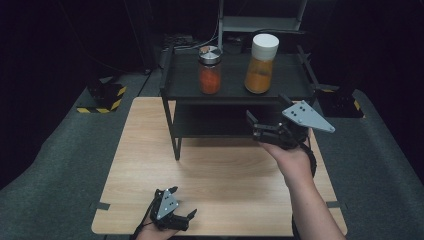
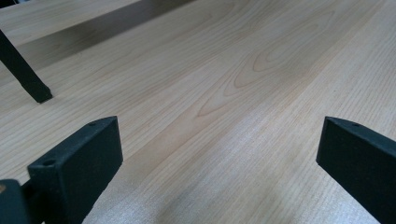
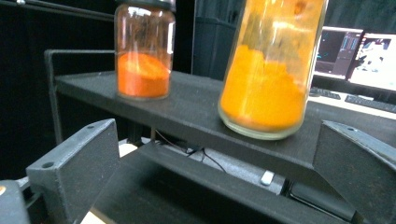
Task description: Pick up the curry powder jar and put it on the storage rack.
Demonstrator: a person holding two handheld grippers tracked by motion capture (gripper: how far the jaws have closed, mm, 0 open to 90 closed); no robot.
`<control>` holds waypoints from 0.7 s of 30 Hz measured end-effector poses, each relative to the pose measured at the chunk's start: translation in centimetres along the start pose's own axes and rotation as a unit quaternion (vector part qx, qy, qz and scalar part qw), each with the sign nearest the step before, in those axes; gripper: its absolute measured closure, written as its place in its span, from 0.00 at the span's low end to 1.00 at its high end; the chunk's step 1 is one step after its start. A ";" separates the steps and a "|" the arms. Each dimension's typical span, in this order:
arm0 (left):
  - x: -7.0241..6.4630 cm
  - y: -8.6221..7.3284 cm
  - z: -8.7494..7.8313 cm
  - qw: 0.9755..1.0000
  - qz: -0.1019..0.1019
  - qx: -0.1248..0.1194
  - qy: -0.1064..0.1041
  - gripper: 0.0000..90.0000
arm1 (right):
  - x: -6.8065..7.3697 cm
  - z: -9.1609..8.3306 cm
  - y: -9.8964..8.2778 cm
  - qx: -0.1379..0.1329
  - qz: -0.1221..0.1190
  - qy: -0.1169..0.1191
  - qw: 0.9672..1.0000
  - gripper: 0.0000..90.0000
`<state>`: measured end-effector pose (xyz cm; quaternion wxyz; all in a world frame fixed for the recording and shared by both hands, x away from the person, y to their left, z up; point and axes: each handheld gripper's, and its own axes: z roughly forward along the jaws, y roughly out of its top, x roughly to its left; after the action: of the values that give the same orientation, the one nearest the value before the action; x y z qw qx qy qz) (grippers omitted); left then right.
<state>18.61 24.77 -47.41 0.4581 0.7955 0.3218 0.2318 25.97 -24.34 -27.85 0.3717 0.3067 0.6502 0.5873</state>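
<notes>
A clear gap separates the two jars (image 1: 210, 70) (image 1: 260, 64) on the rack's top shelf (image 1: 233, 89).

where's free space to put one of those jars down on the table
Bare wood lies on the table between the left hand-held gripper, the right hand-held gripper and the rack. The rack's top shelf is crowded by the red jar and yellow jar.

Dim, dark surroundings; overhead light brightens the wooden table (image 1: 220, 170), and the near jar (image 3: 271, 70) blurs slightly.
</notes>
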 end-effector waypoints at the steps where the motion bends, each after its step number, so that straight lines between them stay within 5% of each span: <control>1: 0.0 0.0 0.0 1.000 0.000 -0.001 0.000 0.01 | 0.0 -0.1 -0.2 0.002 -0.002 0.001 1.000 0.00; 21: 0.0 -0.1 -0.1 1.000 -0.001 -0.004 0.002 0.01 | 0.7 -2.1 -3.6 0.020 -0.016 0.010 1.000 0.00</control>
<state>18.50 24.84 -47.52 0.4611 0.7929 0.3225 0.2339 23.94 -25.29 -31.44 0.3684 0.2976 0.6704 0.5712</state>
